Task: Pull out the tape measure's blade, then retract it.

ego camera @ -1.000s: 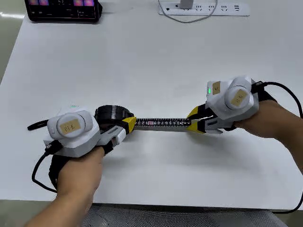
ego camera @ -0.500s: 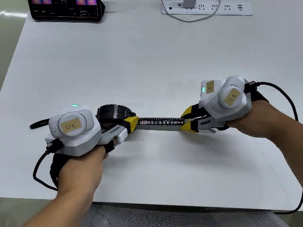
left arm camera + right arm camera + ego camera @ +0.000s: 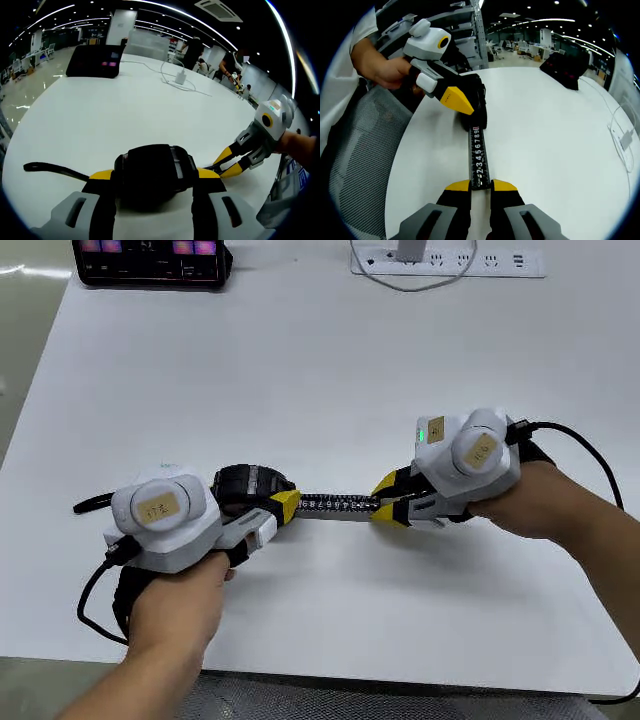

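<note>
Both units, left gripper [image 3: 285,506] and right gripper [image 3: 385,503], are wearing rounded white housings [image 3: 165,525], each carrying a tan handwritten sticker [image 3: 157,507]. Black fingers [image 3: 456,202] are ending in yellow tips. Green light [image 3: 421,434] is glowing on the right housing. Black cables [image 3: 590,453] are trailing from both.

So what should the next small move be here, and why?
Probably ease the right gripper closer to the case: it pinches the blade tip, the left gripper holds the case, and the exposed blade is shorter than a second ago.
</note>
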`<action>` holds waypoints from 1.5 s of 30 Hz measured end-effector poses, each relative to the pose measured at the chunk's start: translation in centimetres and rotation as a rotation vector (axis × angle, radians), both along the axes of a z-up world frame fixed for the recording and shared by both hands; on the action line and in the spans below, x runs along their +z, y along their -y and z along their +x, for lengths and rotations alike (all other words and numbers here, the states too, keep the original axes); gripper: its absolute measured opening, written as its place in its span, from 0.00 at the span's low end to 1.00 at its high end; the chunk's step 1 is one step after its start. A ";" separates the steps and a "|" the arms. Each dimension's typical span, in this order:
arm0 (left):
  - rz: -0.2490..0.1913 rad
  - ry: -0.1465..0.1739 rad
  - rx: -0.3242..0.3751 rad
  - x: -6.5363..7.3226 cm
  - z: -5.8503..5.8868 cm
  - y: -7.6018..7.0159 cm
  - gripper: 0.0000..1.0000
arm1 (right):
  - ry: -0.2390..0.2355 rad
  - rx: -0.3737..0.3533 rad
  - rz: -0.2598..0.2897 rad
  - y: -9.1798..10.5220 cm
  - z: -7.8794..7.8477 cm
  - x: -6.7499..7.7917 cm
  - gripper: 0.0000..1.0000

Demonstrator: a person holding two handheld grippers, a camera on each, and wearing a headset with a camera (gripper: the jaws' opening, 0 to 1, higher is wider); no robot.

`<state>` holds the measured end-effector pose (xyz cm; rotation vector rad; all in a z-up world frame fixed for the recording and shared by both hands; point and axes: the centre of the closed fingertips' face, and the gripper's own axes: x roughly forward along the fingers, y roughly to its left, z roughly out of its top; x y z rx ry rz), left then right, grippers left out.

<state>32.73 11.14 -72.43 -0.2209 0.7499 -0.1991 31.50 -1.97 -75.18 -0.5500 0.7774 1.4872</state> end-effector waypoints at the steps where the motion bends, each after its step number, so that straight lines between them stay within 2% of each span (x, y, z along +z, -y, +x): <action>1: -0.001 0.000 0.000 0.0 0.0 0.0 0.56 | -0.002 0.000 0.004 -0.1 0.0 0.0 0.10; 27: -0.017 0.001 -0.003 -0.1 0.1 -0.1 0.56 | 0.005 0.000 0.082 -5.2 -0.5 0.0 0.10; 45: -0.020 -0.001 -0.005 -0.2 0.1 -0.1 0.57 | 0.024 -0.020 0.126 -7.6 -0.4 0.0 0.10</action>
